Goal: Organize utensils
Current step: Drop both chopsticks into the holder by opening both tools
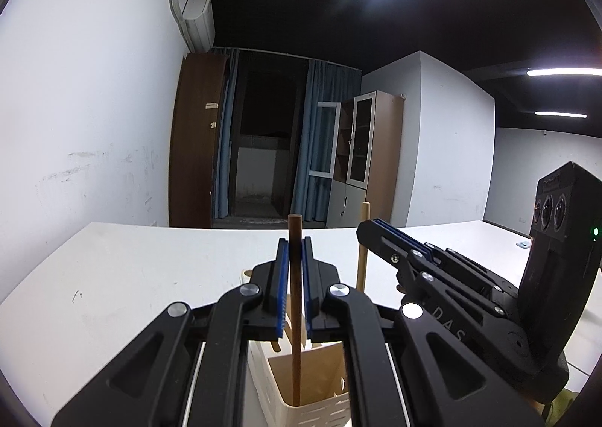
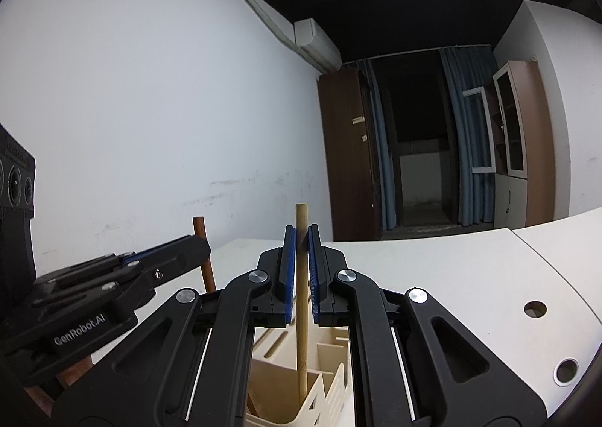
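Over the cream holder (image 1: pixel 312 404) on the white table (image 1: pixel 124 276) we list two sticks, each held upright in its own gripper. Item one: a dark brown stick (image 1: pixel 295 299), pinched between the blue pads of the left gripper (image 1: pixel 295 250), whose jaws are closed down to the width of the stick; its lower end reaches inside a compartment of the holder, though we cannot tell whether it touches the bottom. Item two: a pale bamboo stick (image 2: pixel 301 299), clamped the same way in the right gripper (image 2: pixel 301 239), jaws likewise drawn in tight on it, its foot standing in a neighbouring compartment of the holder (image 2: pixel 331 382). We judge both are gripped near the top and kept vertical so that they drop straight into the narrow slots without catching on the dividers. The two grippers sit just beside each other, the right one visible from the left wrist view (image 1: pixel 387 235) and the left one from the right wrist view (image 2: pixel 169 250), because both slots belong to the one holder. We take the step in hand to be lowering and then letting go; neither stick is released yet. Holes (image 2: pixel 535 309) in the table lie off to the right, not in use
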{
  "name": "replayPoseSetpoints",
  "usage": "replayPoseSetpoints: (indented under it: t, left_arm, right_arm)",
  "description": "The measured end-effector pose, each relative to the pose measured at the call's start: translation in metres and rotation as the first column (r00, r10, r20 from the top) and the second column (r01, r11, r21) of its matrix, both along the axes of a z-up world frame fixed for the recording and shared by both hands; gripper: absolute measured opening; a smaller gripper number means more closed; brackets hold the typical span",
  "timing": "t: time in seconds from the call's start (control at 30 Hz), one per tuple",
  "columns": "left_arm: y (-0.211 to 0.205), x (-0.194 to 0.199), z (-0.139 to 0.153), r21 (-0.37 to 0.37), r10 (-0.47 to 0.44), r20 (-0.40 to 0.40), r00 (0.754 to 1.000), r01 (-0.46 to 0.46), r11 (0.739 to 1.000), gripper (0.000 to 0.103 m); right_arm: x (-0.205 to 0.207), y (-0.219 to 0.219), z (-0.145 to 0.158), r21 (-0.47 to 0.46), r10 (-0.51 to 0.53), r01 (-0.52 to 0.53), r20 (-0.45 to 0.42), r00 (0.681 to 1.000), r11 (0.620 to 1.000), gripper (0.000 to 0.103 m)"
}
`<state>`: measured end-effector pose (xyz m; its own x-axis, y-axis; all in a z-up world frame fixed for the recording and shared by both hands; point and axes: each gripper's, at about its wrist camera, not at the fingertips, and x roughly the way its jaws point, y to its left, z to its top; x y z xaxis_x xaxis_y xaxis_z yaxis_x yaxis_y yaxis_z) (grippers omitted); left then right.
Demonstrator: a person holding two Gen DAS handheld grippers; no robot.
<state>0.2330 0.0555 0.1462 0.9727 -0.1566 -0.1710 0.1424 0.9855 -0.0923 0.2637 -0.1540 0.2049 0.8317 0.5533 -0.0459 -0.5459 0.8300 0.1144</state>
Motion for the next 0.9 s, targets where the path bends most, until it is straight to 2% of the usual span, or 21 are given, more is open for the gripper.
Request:
replayPoseSetpoints:
  t: [0.2,0.3,0.47,0.63,0.83,0.9]
  left_arm:
    - [0.003,0.009,-0.005,-0.017,-0.011,-0.064,0.998,0.010,1.000,0.008]
    - [0.010,0.008,-0.003,-0.037,-0.001,-0.056,0.998,-0.001,0.999,0.036]
    - [0.020,0.002,0.002,-0.066,0.007,-0.055,0.998,-0.011,0.998,0.036]
    - [0.013,-0.012,0.003,-0.022,0.017,-0.050,0.999,-0.018,1.000,0.036]
    - [0.006,-0.026,0.004,0.019,0.026,-0.057,0.998,-0.025,1.000,0.036]
    - [0.005,-0.031,0.004,0.030,0.033,-0.064,0.997,-0.031,0.999,0.036]
  right_arm:
    - [-0.009,0.008,-0.006,-0.041,-0.020,0.019,-0.017,1.000,0.999,0.007]
    - [-0.012,0.004,-0.006,-0.030,-0.023,0.022,-0.017,1.000,0.999,0.010]
    - [-0.016,-0.006,-0.004,-0.024,-0.049,0.048,-0.028,0.998,0.999,0.015]
    - [-0.022,-0.012,-0.005,-0.040,-0.068,0.067,-0.037,0.997,0.997,0.026]
    - [-0.036,-0.020,-0.008,-0.074,-0.083,0.079,-0.050,0.995,0.994,0.026]
    - [-0.042,-0.024,-0.008,-0.082,-0.084,0.079,-0.055,0.995,0.993,0.029]
